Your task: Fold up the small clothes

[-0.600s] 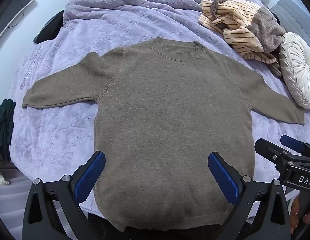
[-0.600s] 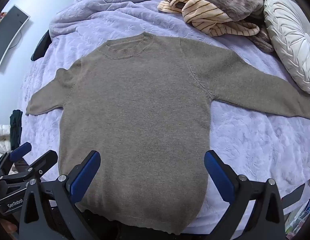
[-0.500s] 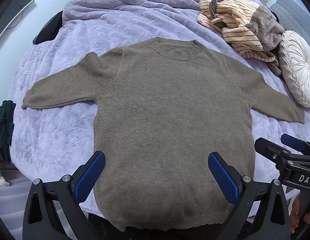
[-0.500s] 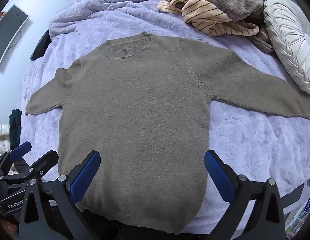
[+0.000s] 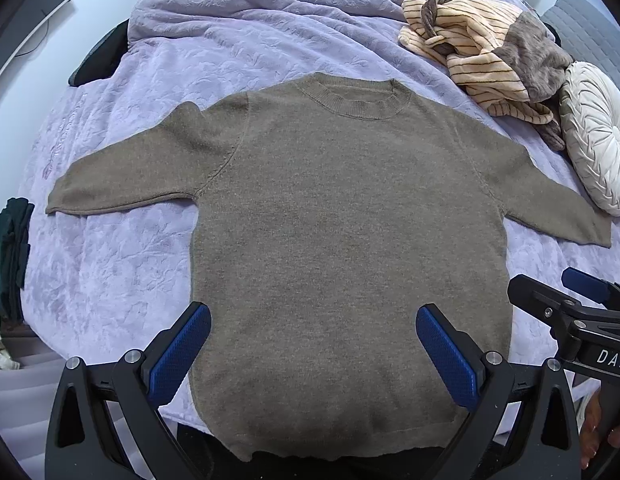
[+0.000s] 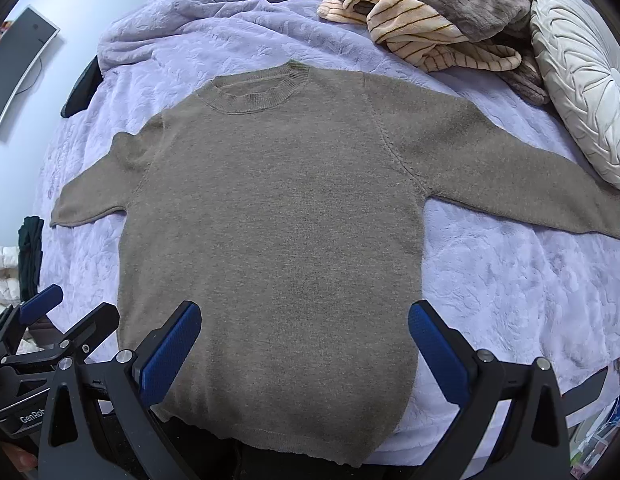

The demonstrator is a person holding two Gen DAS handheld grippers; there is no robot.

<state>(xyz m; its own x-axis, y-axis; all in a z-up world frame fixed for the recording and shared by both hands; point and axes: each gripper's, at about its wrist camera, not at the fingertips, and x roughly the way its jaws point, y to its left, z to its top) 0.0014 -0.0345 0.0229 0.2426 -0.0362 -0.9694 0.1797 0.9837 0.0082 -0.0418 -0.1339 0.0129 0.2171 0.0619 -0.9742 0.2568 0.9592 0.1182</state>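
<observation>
A small brown knit sweater lies flat on the lilac bedspread, collar away from me, both sleeves spread out sideways. It also shows in the right wrist view. My left gripper is open and empty, hovering above the sweater's hem. My right gripper is open and empty, also above the hem, beside the left one. The right gripper shows at the right edge of the left wrist view. The left gripper shows at the left edge of the right wrist view.
A heap of striped cream and brown clothes lies at the far right of the bed, also in the right wrist view. A round white pleated cushion sits beside it. Dark clothing hangs off the bed's left edge.
Both grippers have drifted very slightly; the sweater has not moved and both grippers stay open.
</observation>
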